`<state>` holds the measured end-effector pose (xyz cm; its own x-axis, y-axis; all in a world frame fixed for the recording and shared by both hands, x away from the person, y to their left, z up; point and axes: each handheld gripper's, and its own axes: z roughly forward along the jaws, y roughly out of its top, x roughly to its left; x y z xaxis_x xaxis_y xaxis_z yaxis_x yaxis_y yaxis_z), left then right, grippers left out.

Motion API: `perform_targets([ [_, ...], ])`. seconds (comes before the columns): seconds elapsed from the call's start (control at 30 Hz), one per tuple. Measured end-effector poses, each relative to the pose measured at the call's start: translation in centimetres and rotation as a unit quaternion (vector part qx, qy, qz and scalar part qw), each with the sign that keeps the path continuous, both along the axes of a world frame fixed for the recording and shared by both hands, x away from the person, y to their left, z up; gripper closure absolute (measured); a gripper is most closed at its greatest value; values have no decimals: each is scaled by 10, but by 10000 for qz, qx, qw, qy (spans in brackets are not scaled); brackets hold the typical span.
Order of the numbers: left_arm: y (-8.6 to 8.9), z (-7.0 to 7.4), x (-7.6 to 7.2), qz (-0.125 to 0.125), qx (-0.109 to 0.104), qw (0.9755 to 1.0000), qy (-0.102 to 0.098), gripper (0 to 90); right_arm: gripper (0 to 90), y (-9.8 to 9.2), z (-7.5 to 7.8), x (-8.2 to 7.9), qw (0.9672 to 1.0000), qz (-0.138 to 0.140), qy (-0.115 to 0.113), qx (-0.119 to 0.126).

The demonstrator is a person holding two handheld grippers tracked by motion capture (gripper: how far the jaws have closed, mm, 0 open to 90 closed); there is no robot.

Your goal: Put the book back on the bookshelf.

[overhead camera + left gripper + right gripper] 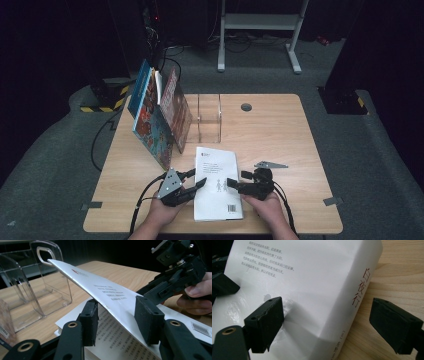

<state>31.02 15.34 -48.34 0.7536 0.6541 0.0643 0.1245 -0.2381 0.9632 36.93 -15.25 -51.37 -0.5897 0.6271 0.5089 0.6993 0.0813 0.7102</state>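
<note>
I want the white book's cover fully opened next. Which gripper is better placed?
Left, probably: the left gripper already has the lifted cover between its jaws; the right gripper straddles the spine, open.

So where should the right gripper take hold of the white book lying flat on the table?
Probably at the spine edge of the white book, coming in level from the book's right. The right gripper already straddles that edge with open jaws, while the left gripper lifts the cover at the opposite edge.
</note>
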Motion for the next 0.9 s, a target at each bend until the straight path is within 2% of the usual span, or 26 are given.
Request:
perform_targets([
  [0.1, -1, 2, -4, -43, 29, 9998, -175, 549, 85, -2, -2, 1, 9997, 90, 100, 208],
  [0.23, -2, 3, -5, -57, 32, 9997, -247, 549, 78, -1, -3, 2, 9991, 158, 132, 380],
  [0.7, -2, 4, -8, -90, 55, 9992, -380, 548, 77, 2, -7, 5, 9953, 429, 429, 758],
  [0.73, -2, 4, -8, -90, 56, 9992, -389, 548, 78, 2, -8, 6, 9945, 457, 523, 779],
  [0.9, -2, 3, -8, -98, 27, 9993, -363, 548, 78, 4, -7, 8, 9924, 592, 712, 808],
])
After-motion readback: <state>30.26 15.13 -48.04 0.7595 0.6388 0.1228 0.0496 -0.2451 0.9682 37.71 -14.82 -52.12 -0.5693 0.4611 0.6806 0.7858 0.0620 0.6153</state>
